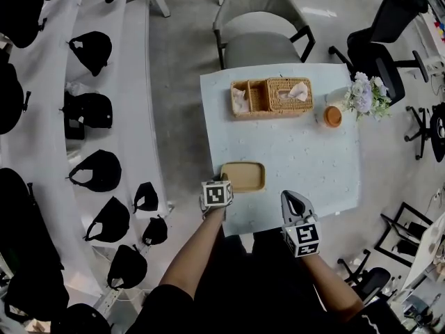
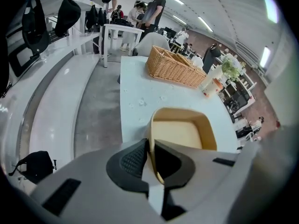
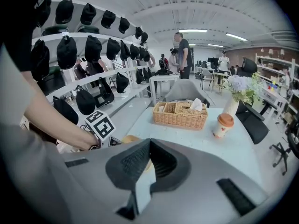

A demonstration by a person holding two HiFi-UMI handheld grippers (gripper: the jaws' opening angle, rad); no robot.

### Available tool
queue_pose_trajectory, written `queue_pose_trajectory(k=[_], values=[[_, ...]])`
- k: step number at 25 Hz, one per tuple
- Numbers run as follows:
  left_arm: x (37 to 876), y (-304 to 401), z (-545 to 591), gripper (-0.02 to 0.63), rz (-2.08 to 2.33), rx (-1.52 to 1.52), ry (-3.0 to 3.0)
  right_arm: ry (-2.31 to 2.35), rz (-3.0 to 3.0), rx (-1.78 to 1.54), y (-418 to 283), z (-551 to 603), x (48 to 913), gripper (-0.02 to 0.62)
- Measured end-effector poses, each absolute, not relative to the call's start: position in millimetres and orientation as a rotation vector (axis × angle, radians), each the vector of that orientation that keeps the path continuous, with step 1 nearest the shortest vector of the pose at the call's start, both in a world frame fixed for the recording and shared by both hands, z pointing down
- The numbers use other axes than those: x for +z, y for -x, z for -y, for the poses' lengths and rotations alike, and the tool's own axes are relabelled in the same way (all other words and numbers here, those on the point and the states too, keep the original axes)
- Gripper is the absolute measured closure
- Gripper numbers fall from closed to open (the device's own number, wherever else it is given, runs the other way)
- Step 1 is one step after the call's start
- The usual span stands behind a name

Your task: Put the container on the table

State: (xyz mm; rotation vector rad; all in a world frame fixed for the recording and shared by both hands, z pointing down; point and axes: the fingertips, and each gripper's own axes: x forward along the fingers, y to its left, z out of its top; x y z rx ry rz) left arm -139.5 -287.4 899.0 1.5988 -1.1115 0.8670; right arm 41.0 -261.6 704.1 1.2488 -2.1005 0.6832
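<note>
Beyond the container (image 1: 243, 176), rim pinched by left gripper (image 2: 150, 144), basket (image 1: 271, 97) and cup (image 1: 333, 116); right gripper (image 3: 149, 148) closed, empty.

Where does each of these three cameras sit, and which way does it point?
Head view: on the person's head, looking steeply down at the table; both forearms show.
Left gripper view: rides the left gripper, looking along jaws clamped on the container's rim.
Right gripper view: rides the right gripper, jaws shut and empty, facing across the table; the left forearm shows.
All three share the wicker basket.
</note>
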Motion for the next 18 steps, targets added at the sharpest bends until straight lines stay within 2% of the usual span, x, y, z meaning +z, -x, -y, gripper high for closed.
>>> queue_pose_trajectory(k=[11,13,18], values=[[907.1,137.5,286.3,0.589,1.121,0.881,-1.596,-1.258,2.101,0.690,-49.0,274.7,708.0,0.597],[906.3,136.5,286.0,0.535,1.116,0.875,-1.596,-1.246,2.102,0.701,-48.5,273.3,709.3,0.597],[905.3,136.0,289.9,0.498,1.124,0.868,-1.616,-1.225,2.103,0.708,-48.3,266.2,713.7,0.597]])
